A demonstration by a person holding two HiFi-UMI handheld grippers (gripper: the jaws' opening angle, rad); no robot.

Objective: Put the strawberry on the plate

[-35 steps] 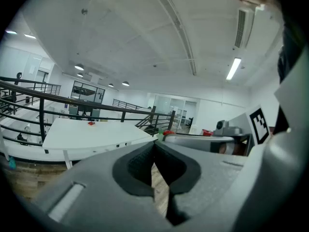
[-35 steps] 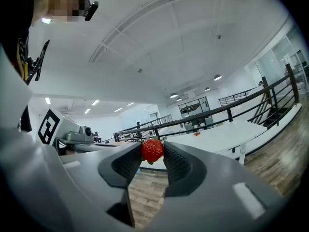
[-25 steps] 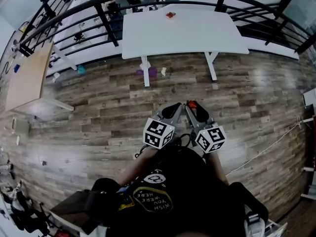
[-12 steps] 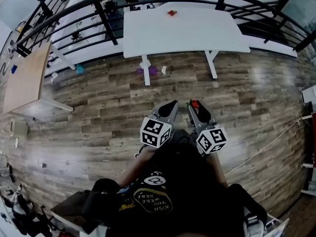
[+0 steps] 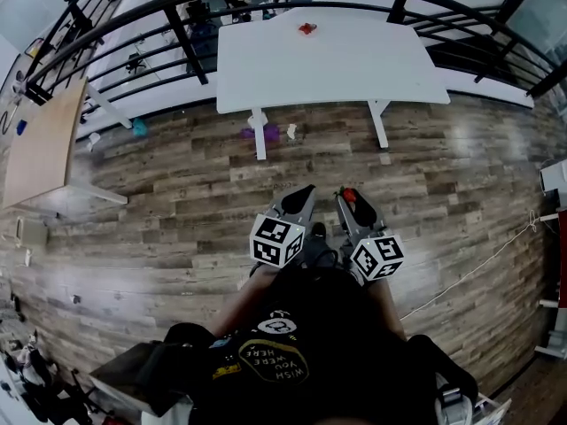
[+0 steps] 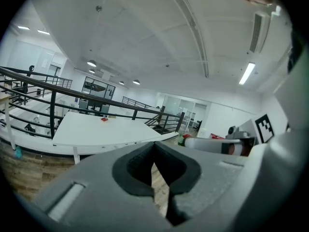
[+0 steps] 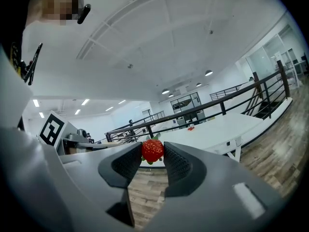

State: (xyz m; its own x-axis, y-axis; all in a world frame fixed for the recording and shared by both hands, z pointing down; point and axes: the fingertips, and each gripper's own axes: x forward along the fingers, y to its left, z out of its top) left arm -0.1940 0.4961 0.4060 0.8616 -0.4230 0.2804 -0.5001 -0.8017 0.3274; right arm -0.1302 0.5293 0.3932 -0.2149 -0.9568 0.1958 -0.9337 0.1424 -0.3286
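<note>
Carrying step: strawberry (image 7: pixel 152 149) pinched between the jaw tips of the right gripper (image 7: pixel 153 154), above the wood floor (image 5: pixel 177 193), near the person. Left gripper (image 6: pixel 154 151) closed on nothing. Far white table (image 5: pixel 354 69); no plate discernible. Next, probably: approach the table, locate the plate.

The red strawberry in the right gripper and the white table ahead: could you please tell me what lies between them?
Only bare wood-plank floor, in the head view; the right gripper holds the red strawberry short of the white table.
</note>
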